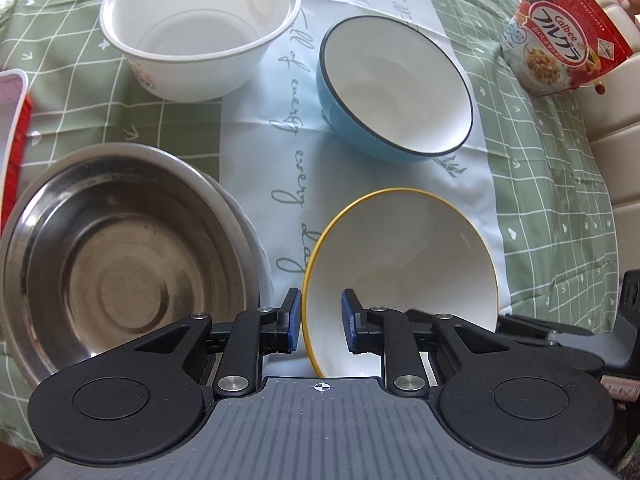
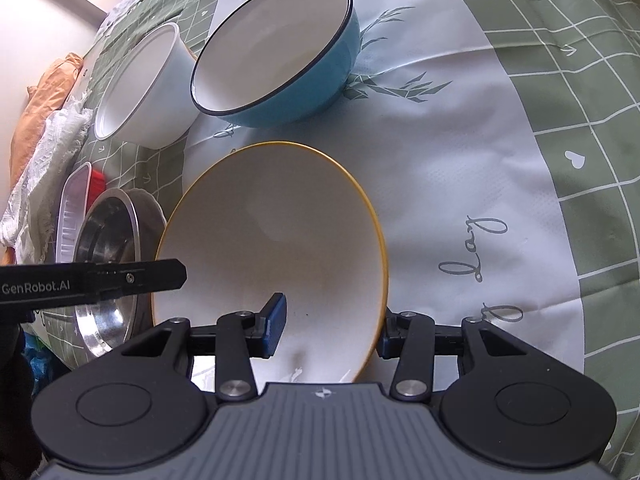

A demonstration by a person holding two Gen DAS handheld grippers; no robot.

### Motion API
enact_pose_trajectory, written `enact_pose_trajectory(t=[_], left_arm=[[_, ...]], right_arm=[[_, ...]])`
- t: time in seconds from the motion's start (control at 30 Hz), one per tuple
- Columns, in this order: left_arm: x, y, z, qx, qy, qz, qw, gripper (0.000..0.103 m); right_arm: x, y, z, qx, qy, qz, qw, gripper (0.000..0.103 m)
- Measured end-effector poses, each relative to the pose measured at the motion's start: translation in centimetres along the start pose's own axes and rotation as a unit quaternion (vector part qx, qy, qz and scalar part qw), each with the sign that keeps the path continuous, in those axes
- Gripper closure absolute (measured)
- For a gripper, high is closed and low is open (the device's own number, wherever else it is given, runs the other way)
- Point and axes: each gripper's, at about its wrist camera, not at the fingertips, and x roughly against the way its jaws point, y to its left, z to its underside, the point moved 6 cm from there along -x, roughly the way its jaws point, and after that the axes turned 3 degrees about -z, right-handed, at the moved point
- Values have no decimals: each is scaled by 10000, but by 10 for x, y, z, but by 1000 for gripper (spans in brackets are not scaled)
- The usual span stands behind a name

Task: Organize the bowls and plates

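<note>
While both straddle its rim, yellow-rimmed bowl [image 1: 404, 256] sits between — left gripper [image 1: 320, 322], right gripper [image 2: 332, 330].

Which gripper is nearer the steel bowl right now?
Left. The left gripper straddles the yellow-rimmed bowl's rim on the side next to the steel bowl; the right gripper straddles the opposite side, farther away.

The steel bowl [image 1: 120, 264] runs off the left edge, hiding the white dish [image 1: 250, 224] underneath; the red container [image 1: 14, 128] is perhaps a tray, mostly cropped.
</note>
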Motion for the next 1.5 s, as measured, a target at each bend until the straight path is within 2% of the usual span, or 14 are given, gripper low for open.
enact_pose_trajectory(t=[0.2,0.43,0.63,0.7,0.73,0.83,0.9,0.97,1.03,1.13,1.17,1.33,1.47,1.5], left_arm=[[0,0,-14,-10,-204,-3,9998,80],[-2,7,-21,137,-148,166,9997,82],[10,21,-33,551,-329,295,9975,83],[16,25,-42,704,-449,317,9960,83],[18,27,-46,802,-488,365,9949,83],[20,30,-60,1143,-498,788,9891,83],[18,28,-68,1241,-499,961,9863,82],[16,24,-77,1202,-567,942,9866,82],[14,19,-87,1164,-665,910,9868,82],[7,15,-101,1195,-758,903,9858,82],[4,15,-106,1197,-782,855,9860,82],[-11,19,-126,1264,-876,574,9864,82],[-27,13,-139,1108,-777,622,9888,82],[-30,11,-141,1046,-763,591,9898,78]], right_arm=[[-5,4,5,53,77,-18,10000,58],[-3,5,7,5,67,-86,9999,58],[20,-4,-10,157,-331,155,9992,58],[32,-8,-21,213,-520,303,9980,56],[37,-12,-27,232,-614,405,9970,51],[49,-22,-46,241,-874,794,9927,42],[53,-31,-59,212,-966,1150,9884,39],[51,-36,-69,289,-963,1587,9822,39],[50,-34,-79,440,-1016,1816,9771,35],[51,-27,-93,409,-1227,1625,9782,23],[52,-25,-98,392,-1300,1529,9789,23],[39,-18,-126,430,-1407,1257,9811,22],[19,-24,-151,-56,-1215,705,9901,23],[12,-26,-157,-161,-1188,625,9908,27]])
